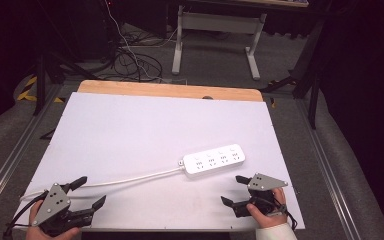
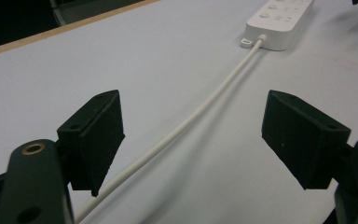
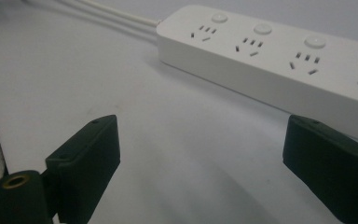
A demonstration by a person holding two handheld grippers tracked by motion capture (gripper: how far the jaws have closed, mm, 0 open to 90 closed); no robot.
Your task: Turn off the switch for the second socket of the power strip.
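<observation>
Left hand-held gripper [image 1: 89, 192] released, straddling white cord [image 2: 200, 109] (untouched); right hand-held gripper [image 1: 235, 189] released beside power strip [image 1: 214, 160].

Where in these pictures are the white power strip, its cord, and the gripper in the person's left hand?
power strip [image 1: 214, 161]: high view, middle of its top face.
cord [image 2: 200, 111]: left gripper view, midway along the white cord.
left gripper [image 1: 91, 193]: high view, midway between its fingertips, jaws apart.
</observation>
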